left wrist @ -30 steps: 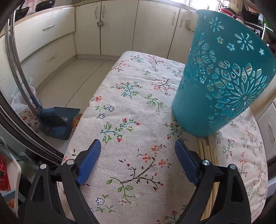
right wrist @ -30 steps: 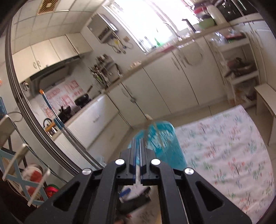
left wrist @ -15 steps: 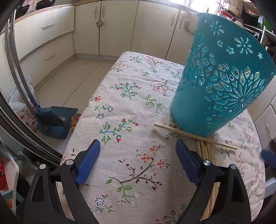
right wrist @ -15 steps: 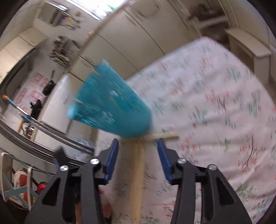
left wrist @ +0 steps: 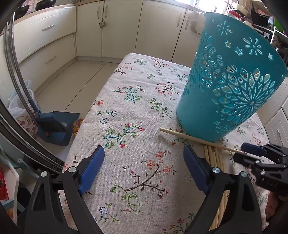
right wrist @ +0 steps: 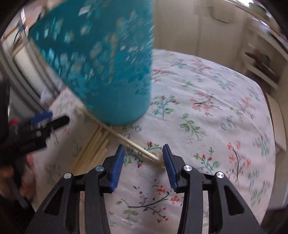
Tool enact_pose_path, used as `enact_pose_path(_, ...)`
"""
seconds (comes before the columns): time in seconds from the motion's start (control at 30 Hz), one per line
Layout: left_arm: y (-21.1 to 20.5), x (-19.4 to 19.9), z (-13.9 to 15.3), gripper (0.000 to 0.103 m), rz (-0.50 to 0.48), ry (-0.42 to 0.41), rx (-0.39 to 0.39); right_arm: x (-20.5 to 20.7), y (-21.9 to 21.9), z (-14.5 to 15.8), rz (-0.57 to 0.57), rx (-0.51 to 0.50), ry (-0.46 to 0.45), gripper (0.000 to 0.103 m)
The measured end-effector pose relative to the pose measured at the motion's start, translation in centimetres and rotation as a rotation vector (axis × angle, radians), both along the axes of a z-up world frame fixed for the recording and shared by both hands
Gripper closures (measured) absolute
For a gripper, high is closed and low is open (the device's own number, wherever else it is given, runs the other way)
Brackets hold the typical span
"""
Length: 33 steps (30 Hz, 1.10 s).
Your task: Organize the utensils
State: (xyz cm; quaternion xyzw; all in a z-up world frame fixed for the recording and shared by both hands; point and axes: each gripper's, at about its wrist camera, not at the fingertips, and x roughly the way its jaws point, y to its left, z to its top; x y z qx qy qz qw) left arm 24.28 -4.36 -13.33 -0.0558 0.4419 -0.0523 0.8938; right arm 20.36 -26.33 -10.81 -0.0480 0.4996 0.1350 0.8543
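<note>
One chopstick now lies crosswise on the tablecloth by the teal basket (it missed). R. gripper, jaws just opened, straddles its end, gripping nothing; l. gripper wide, empty. Re-grasp likely needed; other chopsticks wait.

A home kitchen. Ahead of the left jaws, past the flower-printed tablecloth on the surface, runs a row of cream base cabinets with metal handles under a pale countertop, and drawers turn the corner to their left. A dark pan sits on that countertop. Down left of the jaws, a blue dustpan stands on the tiled floor. Beyond the right jaws, open shelves show only as a blur.
</note>
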Motion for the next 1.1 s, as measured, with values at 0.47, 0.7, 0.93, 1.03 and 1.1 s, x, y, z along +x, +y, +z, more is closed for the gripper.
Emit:
enact_pose_path(0.47,-0.3,0.2,0.0,0.017,0.0,0.001,0.009,-5.1,2.9,2.4,0.22,-0.107,-0.057,0.097)
enact_pose_path(0.7,-0.2,0.1,0.0,0.017,0.009,-0.001,0.007,-6.7,2.5,6.5,0.266,-0.124,-0.101,0.103)
enact_pose_path(0.93,0.1,0.0,0.0,0.017,0.014,-0.002,0.0,-6.1,1.5,3.3,0.243,-0.028,0.04,0.102)
enact_pose_path(1.03,0.2,0.0,0.0,0.017,0.014,-0.003,-0.005,-5.2,1.5,1.5,0.21,0.0,0.08,0.102)
enact_pose_path(1.1,0.2,0.0,0.0,0.017,0.013,-0.003,-0.003,-5.0,1.9,0.7,0.21,-0.006,0.104,0.102)
